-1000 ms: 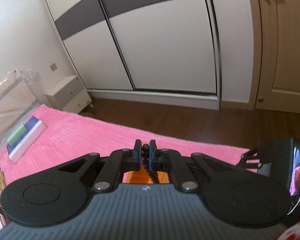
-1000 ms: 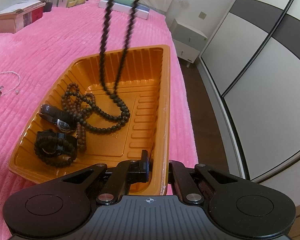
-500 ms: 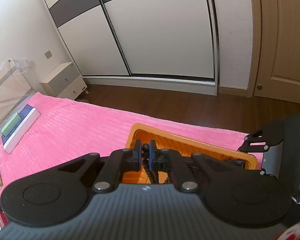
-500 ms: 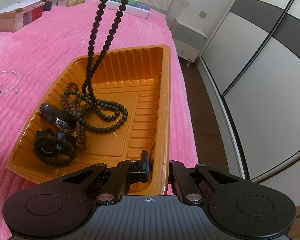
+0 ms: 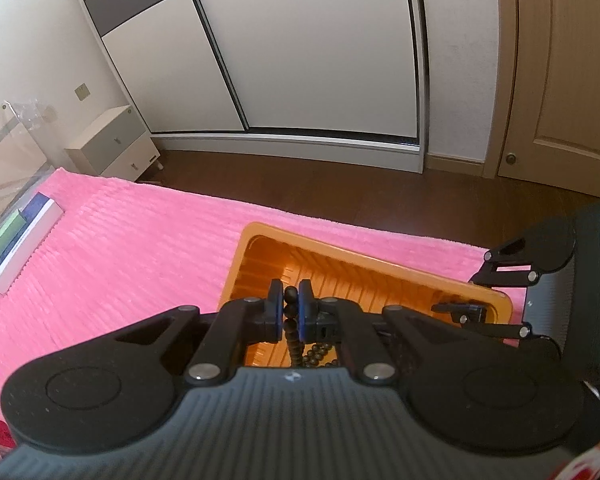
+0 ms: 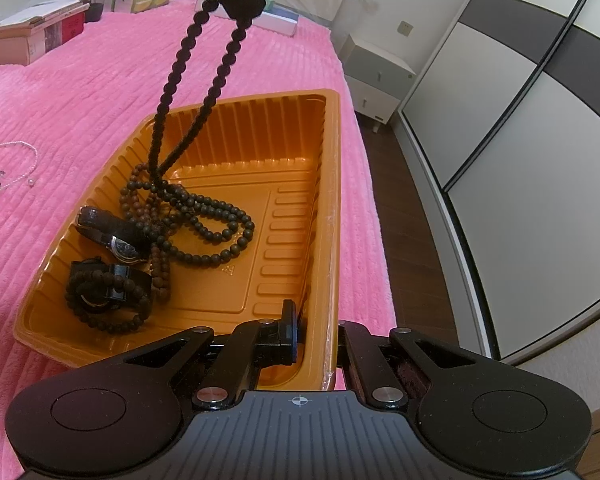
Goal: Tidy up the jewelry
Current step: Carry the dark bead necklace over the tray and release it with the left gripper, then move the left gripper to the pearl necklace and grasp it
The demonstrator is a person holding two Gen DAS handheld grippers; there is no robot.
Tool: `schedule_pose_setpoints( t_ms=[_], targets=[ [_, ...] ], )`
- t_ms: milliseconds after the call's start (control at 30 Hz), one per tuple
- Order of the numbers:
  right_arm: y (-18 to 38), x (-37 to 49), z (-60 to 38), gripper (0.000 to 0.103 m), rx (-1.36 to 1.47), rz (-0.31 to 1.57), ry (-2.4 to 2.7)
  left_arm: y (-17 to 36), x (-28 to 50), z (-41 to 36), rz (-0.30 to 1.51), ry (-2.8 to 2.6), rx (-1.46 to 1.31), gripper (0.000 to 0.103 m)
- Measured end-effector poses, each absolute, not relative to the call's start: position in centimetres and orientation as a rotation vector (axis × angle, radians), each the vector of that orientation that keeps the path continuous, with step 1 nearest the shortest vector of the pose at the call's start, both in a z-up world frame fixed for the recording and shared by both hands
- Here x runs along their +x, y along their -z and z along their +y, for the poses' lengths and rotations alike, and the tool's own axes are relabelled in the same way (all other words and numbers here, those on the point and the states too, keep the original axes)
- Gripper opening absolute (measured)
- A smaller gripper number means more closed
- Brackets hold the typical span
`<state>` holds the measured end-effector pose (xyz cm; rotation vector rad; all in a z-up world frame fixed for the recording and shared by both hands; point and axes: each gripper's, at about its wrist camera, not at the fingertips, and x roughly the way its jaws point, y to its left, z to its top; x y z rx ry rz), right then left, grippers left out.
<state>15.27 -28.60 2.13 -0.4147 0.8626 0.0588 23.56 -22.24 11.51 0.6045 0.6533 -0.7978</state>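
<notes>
Left gripper [image 5: 288, 312]: jaws closed on black bead necklace [image 6: 204, 92] — I lower slowly, coil it mid-frame.
Right gripper [image 6: 314, 330]: jaws pinch orange tray [image 6: 332, 184] rim — hold steady.

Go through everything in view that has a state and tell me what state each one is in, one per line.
Left gripper: shut on the black bead necklace.
Black bead necklace: hanging, lower end coiled in the tray.
Right gripper: shut on the orange tray wall.
Orange tray: upright on the pink bedspread, partly filled.
Two watches: lying in the tray.
White necklace: lying outside the tray.
Wardrobe doors: closed.
</notes>
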Motion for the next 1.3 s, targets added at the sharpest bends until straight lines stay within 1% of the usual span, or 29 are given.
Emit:
schedule_pose_setpoints(
  t_ms=[100, 167, 333, 633, 867, 967, 1067, 1300],
  targets=[
    [-2.1, 15.3, -28.6, 0.004, -0.415, 0.863, -0.058, -11.3, 23.6, -22.4, 0.666, 0.800, 0.587, 0.007],
    [-2.1, 15.2, -28.6, 0.004, -0.416, 0.862, -0.058, -11.3, 23.7, -22.4, 0.671, 0.802, 0.576, 0.010],
    [-2.1, 15.2, -28.6, 0.004, -0.417, 0.861, -0.057, -11.6, 23.7, -21.9, 0.666, 0.798, 0.567, 0.010],
    [-2.2, 15.1, -28.5, 0.004, -0.421, 0.860, -0.057, -12.0, 22.6, -18.1, 0.637, 0.737, 0.503, 0.012],
    [-2.3, 15.1, -28.4, 0.004, -0.423, 0.858, -0.057, -11.0, 21.2, -12.0, 0.644, 0.621, 0.399, 0.013],
    [-2.3, 15.1, -28.5, 0.004, -0.424, 0.859, -0.057, -10.1, 20.6, -8.7, 0.650, 0.549, 0.342, 0.016],
    [-2.3, 15.0, -28.5, 0.004, -0.426, 0.859, -0.057, -9.1, 20.0, -5.4, 0.669, 0.482, 0.261, 0.017],
    [-2.4, 14.9, -28.5, 0.004, -0.429, 0.859, -0.058, -5.2, 18.0, 2.0, 0.726, 0.316, 0.138, 0.018]
  ],
)
